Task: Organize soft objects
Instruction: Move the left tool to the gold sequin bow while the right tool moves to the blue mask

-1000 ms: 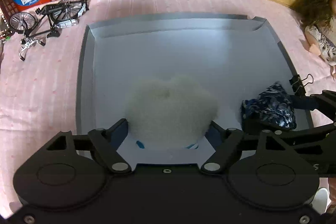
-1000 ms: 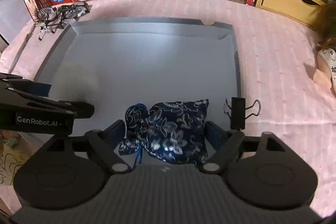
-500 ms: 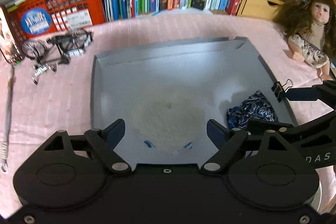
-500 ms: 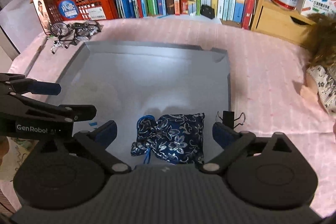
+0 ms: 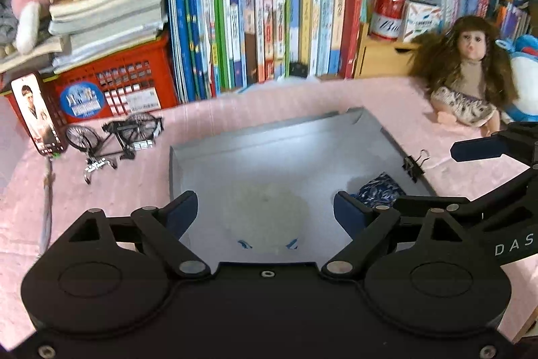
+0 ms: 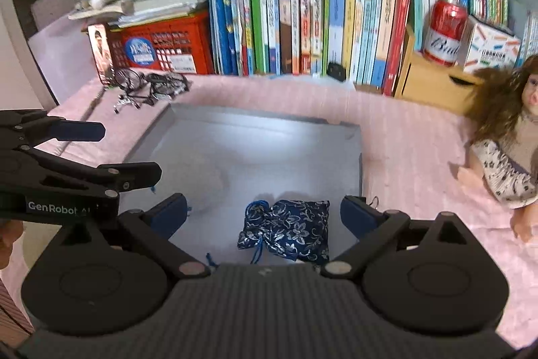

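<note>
White fluffy pad [image 5: 265, 212] and blue floral pouch [image 6: 289, 229] both in grey tray [image 5: 285, 143], 6 o'clock edge. Left gripper [image 5: 265, 211] opening, empty; right gripper [image 6: 264, 212] wide, empty. Placement looks done.

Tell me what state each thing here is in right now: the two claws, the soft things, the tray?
left gripper: jaws opening, nothing between them.
right gripper: open, empty.
white fluffy pad: lying flat in the tray, free.
blue floral pouch: drawstring pulled shut, lying in the tray.
grey tray: flat on the pink cloth.
binder clip: clamped on the tray's edge.
</note>
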A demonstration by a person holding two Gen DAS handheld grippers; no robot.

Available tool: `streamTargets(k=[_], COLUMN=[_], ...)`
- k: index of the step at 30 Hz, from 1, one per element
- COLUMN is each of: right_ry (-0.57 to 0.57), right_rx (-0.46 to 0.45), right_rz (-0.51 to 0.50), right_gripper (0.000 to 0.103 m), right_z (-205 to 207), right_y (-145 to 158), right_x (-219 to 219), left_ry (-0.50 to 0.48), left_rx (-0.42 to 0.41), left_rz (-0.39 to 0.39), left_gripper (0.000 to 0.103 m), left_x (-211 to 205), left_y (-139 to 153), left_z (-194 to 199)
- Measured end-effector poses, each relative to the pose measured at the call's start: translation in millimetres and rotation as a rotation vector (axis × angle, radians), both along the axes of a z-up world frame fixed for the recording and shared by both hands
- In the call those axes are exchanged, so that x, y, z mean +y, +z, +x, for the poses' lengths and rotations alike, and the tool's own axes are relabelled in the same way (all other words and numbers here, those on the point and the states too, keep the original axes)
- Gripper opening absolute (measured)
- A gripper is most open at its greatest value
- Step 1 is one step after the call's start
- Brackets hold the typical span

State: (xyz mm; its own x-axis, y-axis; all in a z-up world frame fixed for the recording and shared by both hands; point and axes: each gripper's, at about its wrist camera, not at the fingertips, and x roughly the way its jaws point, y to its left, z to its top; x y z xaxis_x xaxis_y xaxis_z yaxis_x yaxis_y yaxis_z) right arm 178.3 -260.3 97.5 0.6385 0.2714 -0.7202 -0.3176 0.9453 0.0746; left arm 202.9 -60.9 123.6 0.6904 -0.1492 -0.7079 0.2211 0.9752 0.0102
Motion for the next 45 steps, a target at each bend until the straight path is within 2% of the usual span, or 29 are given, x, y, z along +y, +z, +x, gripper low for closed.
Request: streamTargets(k=[8,16,26,36,40,45], right_ry=[0.024,0.036,0.034,0.030,0.009,-0.004], right_rx=[-0.107,-0.189,-0.224,-0.278,-0.324,-0.383], right_rz=[-0.006,-0.021,-0.023,-0.033,-0.046,-0.068], right_gripper=[0.102,0.102,0.102,0.102,0.103,0.103], right_z=[-38,-73,-103,-148,-166,-183], right_y=[16,23,18,9,4,-3], right_x=[4,6,5,2,-1,-4], left_ry=[-0.013,-0.015,-0.026,-0.042,-0.046,-0.055], left_rx=[-0.082,-0.115,-0.167,-0.245,-0.256,-0.249], left_rz=[-0.018,-0.057,-0.041,-0.037,-0.060,-0.086], left_gripper=[0.090,0.090,0.090,0.090,0.095,0.095], left_x=[4,7,7,2,0,-1], left_y=[11,9,6,-1,-8,-17], left_z=[-39,-73,-106,-154,-168,-178])
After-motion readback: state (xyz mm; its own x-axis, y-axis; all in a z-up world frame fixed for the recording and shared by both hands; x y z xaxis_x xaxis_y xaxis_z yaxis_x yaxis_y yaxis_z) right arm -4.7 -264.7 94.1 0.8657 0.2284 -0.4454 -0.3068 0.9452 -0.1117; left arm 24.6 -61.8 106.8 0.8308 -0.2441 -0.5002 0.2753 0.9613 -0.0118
